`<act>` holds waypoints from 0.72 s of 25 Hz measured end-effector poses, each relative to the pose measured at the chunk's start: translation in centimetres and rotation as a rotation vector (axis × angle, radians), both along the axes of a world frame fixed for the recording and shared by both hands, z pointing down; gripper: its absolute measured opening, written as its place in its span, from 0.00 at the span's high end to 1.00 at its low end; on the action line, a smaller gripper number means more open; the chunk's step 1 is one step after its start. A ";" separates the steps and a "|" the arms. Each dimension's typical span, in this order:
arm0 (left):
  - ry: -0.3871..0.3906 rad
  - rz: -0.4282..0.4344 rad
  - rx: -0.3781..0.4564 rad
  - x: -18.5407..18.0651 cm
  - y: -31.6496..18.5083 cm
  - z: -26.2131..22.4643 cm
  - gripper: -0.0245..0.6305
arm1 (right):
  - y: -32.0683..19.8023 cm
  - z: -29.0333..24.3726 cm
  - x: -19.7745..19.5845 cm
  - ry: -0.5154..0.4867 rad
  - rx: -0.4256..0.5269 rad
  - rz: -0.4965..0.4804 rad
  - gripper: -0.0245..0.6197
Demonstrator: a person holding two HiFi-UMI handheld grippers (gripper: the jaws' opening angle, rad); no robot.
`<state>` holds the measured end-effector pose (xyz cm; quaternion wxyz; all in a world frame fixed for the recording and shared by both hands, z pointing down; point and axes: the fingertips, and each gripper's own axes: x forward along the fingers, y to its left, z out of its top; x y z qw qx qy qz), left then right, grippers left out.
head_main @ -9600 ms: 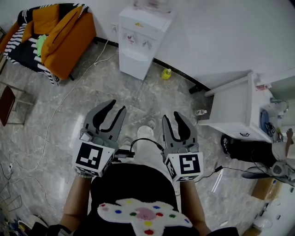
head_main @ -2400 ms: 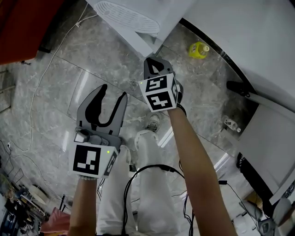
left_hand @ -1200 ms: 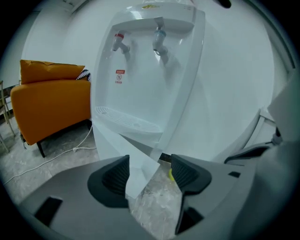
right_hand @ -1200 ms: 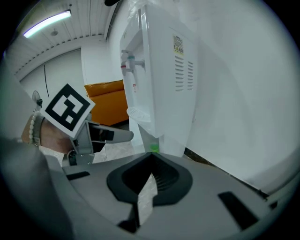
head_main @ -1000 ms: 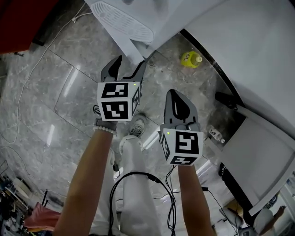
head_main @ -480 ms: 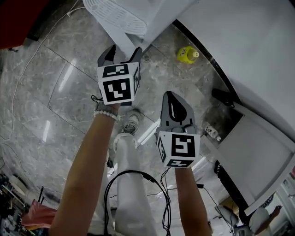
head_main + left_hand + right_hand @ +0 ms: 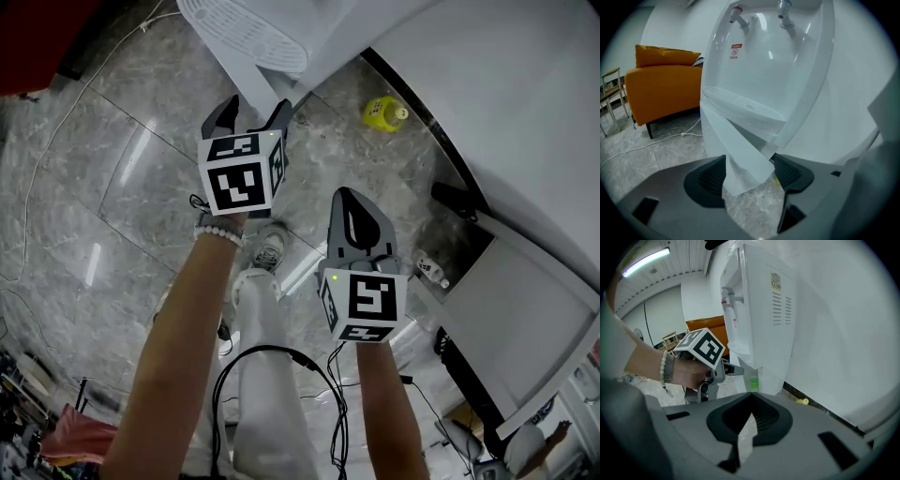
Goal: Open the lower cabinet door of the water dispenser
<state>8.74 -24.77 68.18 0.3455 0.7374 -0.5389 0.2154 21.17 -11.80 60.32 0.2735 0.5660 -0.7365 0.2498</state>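
one claw does the work here: the left claw (image 7: 255,108) reaches down to the foot of the water dispenser (image 7: 764,70), and its jaws have just been spreading to their widest. between its pads stands the free lower corner of the lower cabinet door (image 7: 740,157), with neither pad visibly pressing on it. that door already slants out from the white body, so it looks partly open. i judge the pull as begun and the grip as let go, with the rest of the swing perhaps left to do. further right, well apart from the door, the right claw (image 7: 354,202) hangs over the floor (image 7: 112,187) with its jaws closed on nothing, taking no part.
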 end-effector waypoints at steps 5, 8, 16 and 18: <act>0.016 0.004 -0.005 -1.1 0.7 0.2 0.47 | 0.1 0.2 -0.8 0.004 -0.002 -0.010 0.95; 0.022 0.007 -0.005 -1.8 1.2 0.2 0.47 | 0.1 0.1 -1.4 0.006 0.000 -0.017 0.95; 0.013 0.011 -0.006 -4.4 2.6 0.2 0.50 | 0.4 0.0 -3.3 0.008 0.000 -0.042 0.95; 0.005 0.009 0.000 -5.0 3.0 0.0 0.52 | 0.5 -0.1 -3.8 0.011 0.001 -0.054 0.95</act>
